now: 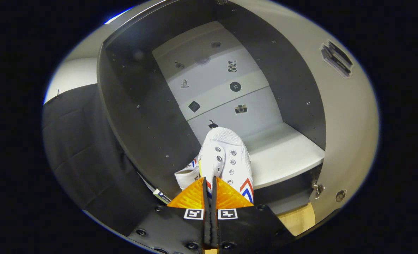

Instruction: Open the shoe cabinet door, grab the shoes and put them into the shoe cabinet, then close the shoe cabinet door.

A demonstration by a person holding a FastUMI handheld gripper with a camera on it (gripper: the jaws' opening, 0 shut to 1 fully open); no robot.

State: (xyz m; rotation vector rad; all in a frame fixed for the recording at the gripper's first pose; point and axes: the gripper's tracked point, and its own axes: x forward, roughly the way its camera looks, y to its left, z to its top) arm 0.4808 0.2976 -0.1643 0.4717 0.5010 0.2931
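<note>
One white shoe [224,158] with red and blue chevrons sits at lower centre of the frame, its toe pointing into the open shoe cabinet [141,116] and lying over the pale shelf [283,155]; a second shoe [187,174] peeks out just left of it; the gripper [209,185] has its orange fingers [191,197] drawn close together, clamped on the heel end of the white shoe; small stickers dot the cabinet's grey back panel [216,84]; the door [350,116] stands swung open at right; black cloth [74,141] hangs at left.
</note>
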